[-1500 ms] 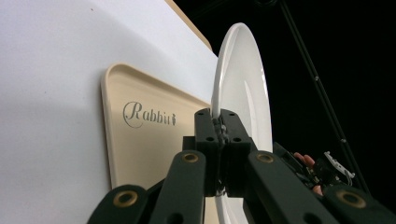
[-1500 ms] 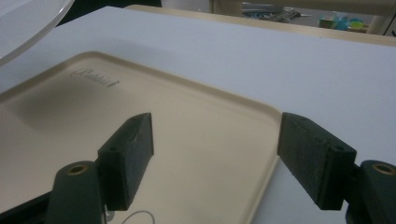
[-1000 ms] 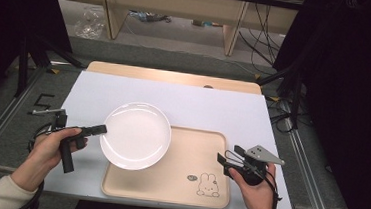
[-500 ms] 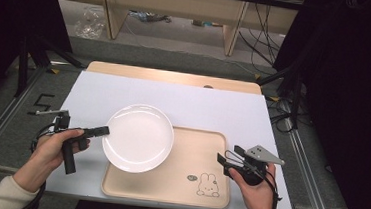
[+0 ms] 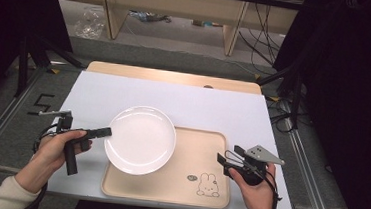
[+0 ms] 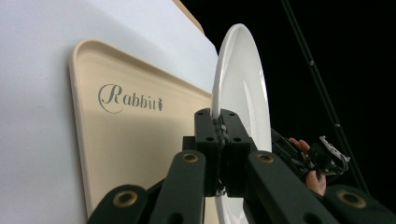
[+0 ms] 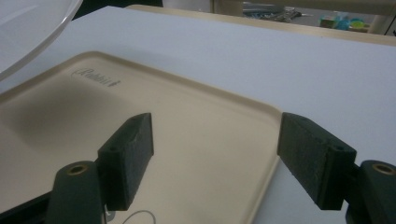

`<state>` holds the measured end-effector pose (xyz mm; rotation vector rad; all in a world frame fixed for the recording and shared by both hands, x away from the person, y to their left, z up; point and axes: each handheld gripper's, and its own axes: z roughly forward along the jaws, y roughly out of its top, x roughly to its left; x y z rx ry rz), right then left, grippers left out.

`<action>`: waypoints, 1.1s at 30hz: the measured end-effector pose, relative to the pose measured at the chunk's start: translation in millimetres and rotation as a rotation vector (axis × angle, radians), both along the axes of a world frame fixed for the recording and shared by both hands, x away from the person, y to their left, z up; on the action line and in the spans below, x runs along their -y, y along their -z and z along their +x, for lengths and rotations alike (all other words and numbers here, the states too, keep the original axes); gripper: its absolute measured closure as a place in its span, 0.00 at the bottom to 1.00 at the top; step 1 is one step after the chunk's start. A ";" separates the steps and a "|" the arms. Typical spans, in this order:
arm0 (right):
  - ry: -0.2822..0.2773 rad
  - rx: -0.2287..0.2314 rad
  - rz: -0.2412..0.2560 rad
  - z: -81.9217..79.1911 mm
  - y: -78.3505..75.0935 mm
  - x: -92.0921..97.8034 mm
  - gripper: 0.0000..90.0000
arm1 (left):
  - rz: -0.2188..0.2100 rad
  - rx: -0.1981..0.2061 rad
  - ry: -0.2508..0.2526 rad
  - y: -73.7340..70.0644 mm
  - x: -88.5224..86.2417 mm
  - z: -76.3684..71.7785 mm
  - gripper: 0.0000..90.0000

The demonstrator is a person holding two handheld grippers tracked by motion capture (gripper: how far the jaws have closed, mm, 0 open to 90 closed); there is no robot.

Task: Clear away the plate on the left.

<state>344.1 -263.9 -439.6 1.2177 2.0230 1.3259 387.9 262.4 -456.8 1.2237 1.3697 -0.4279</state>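
Note:
A round white plate hangs over the left part of a beige tray, raised above it. My left gripper is shut on the plate's left rim. In the left gripper view its jaws pinch the rim of the plate edge-on, with the tray and its "Rabbit" lettering beneath. My right gripper stands open at the tray's right edge with nothing between its fingers. In the right gripper view its gripper spans the corner of the tray, and the plate shows at upper left.
A white sheet covers the wooden table. The tray carries a small rabbit drawing near its front right. Shelving legs and cables lie on the floor beyond the table.
The plate, held by my left gripper, has shifted slightly left and forward and lifted a little. My right gripper has stayed put.

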 end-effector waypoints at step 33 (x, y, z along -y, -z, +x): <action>0.000 0.001 0.002 0.2 0.4 -0.1 0.31 | 0.003 -0.003 0.057 3.5 16.5 -1.4 0.97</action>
